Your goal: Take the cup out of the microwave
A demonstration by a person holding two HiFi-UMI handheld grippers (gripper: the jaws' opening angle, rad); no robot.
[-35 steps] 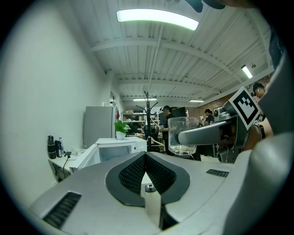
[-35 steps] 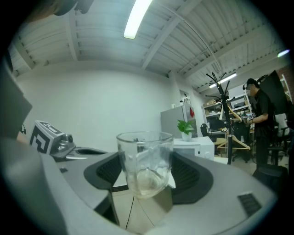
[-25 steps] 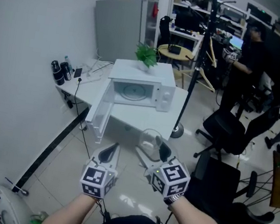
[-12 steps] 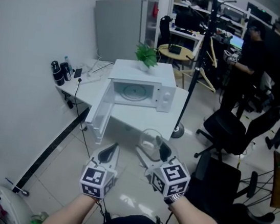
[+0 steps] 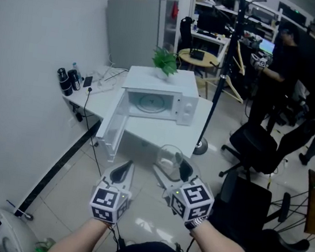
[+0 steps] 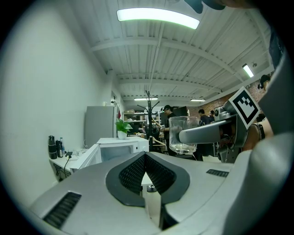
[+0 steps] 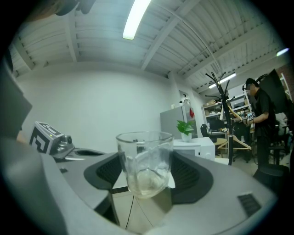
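A clear glass cup point(image 5: 169, 155) hangs in the air in front of the table, and my right gripper point(image 5: 170, 166) is shut on it, a pad on each side. In the right gripper view the cup point(image 7: 146, 163) stands upright between the dark pads point(image 7: 106, 172). My left gripper point(image 5: 123, 171) hovers just left of it, shut with nothing held; its pads point(image 6: 158, 174) meet in the left gripper view, where the cup point(image 6: 182, 134) shows at right. The white microwave point(image 5: 159, 102) sits on the table ahead with its door point(image 5: 113, 123) swung open to the left and only the turntable inside.
A potted plant point(image 5: 165, 63) tops the microwave. The white table point(image 5: 94, 99) carries dark bottles point(image 5: 66, 81) and cables at its left end. A coat-stand pole point(image 5: 218, 84), black office chairs point(image 5: 254, 149) and a person in black point(image 5: 279, 70) are at right. A grey cabinet point(image 5: 133, 32) stands behind.
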